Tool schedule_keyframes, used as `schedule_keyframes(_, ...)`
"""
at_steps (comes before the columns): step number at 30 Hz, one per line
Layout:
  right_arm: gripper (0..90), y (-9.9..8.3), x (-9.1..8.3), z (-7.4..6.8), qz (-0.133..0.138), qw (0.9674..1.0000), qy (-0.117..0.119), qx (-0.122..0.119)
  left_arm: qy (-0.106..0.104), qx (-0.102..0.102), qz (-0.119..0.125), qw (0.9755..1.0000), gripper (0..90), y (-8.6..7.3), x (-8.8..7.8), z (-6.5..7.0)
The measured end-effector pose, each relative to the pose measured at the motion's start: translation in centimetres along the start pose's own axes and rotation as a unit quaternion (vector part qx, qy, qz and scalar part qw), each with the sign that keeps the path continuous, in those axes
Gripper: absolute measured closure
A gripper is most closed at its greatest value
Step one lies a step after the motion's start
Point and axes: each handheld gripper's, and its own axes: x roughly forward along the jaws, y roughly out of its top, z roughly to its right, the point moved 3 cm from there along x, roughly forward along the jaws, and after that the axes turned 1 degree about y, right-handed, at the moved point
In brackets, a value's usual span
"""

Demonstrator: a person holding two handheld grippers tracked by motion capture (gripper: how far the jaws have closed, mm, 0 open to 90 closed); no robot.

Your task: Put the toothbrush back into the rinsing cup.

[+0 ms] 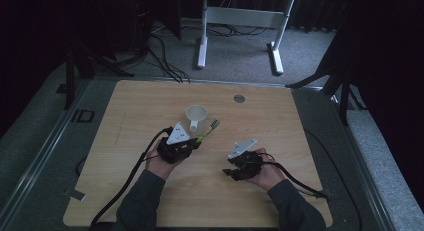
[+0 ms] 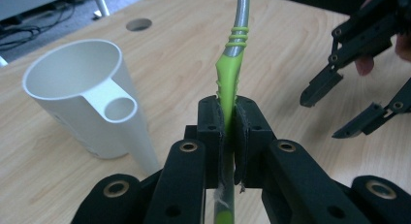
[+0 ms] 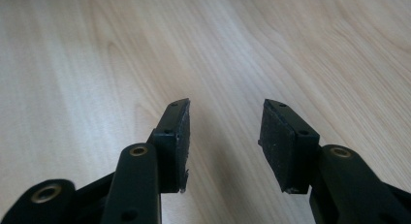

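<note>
Wooden bench, mid-area: toothbrush clamped in left claw beside white cup, not yet in; right claw apart, empty.

We take this for a lab or studio; a wooden table stands on grey carpet, with floor cables, dark stands and a white desk frame behind.

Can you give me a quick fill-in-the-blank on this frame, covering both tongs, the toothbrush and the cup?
1. The left tongs are shut on the green ____.
2. The right tongs stand ____ with nothing between the pads.
3. The white cup stands ____ on the table.
4. The cup's handle is shaped like a short ____.

Missing words: toothbrush; open; upright; tube
</note>
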Motion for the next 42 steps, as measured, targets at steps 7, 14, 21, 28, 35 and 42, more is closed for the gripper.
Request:
schedule_keyframes(7,52.8,-0.9,0.8,1.1,0.033,0.9982,-0.020,0.047,0.025,-0.009,0.056,0.9981,83.4,0.6,-0.4,-0.3)
schedule_keyframes(14,51.7,-2.0,2.2,2.2,0.059,0.9942,-0.030,0.085,0.029,-0.015,0.095,0.9949,83.4,0.9,-0.6,-0.5)
schedule_keyframes(21,50.6,-2.4,2.6,2.4,0.070,0.9922,-0.037,0.096,0.030,-0.032,0.109,0.9930,83.3,0.9,-0.7,-1.0)
schedule_keyframes(28,50.1,-2.6,3.2,2.5,0.073,0.9916,-0.040,0.099,0.030,-0.047,0.127,0.9904,83.3,1.0,-0.8,-1.4)
schedule_keyframes(35,48.8,-2.6,3.6,2.3,0.074,0.9916,-0.038,0.099,0.030,-0.051,0.134,0.9892,83.4,1.0,-0.9,-1.7)
schedule_keyframes(42,47.2,-2.9,3.9,2.5,0.076,0.9911,-0.030,0.105,0.022,-0.057,0.147,0.9873,83.4,1.2,-1.1,-1.9)
